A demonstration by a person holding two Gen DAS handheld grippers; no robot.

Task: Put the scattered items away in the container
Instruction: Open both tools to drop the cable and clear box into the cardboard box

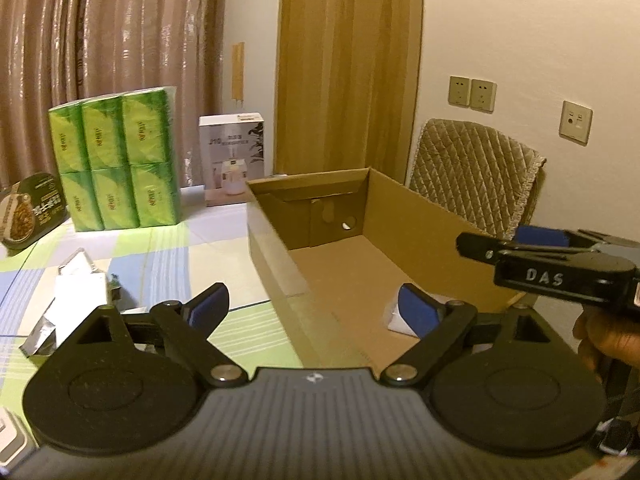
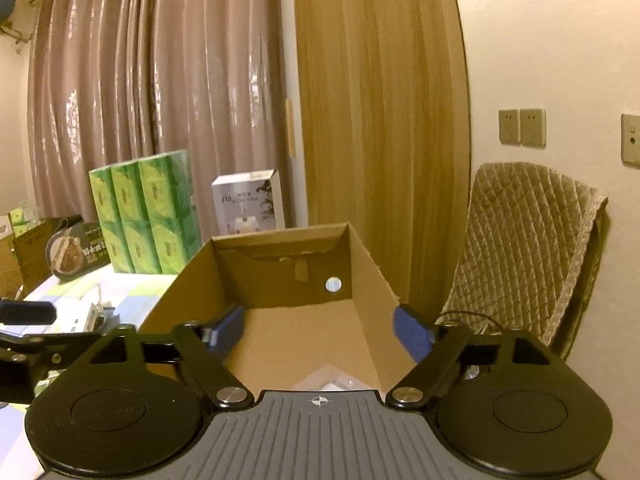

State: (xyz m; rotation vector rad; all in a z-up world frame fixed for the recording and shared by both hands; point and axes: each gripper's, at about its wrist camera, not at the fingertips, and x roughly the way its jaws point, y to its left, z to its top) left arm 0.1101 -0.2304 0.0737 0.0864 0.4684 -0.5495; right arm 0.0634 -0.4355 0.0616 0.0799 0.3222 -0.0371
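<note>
An open cardboard box (image 1: 272, 236) stands on the table, its floor bare except for a white packet (image 1: 394, 318) near the front, half hidden by my left gripper's right finger. My left gripper (image 1: 314, 306) is open and holds nothing, straddling the box's near left wall. Crumpled white and silver packets (image 1: 76, 300) lie on the table to its left. My right gripper (image 2: 318, 330) is also open and holds nothing, hovering over the box (image 2: 188, 292), with the pale packet (image 2: 328, 378) just below it. In the left wrist view the right gripper (image 1: 488, 242) comes in from the right above the box.
A green multipack of tissues (image 1: 116, 164) and a white product carton (image 1: 236, 160) stand at the back of the checked tablecloth (image 1: 168, 264). A food bowl (image 1: 32, 208) sits far left. A chair with a quilted cover (image 1: 476, 180) stands behind the box.
</note>
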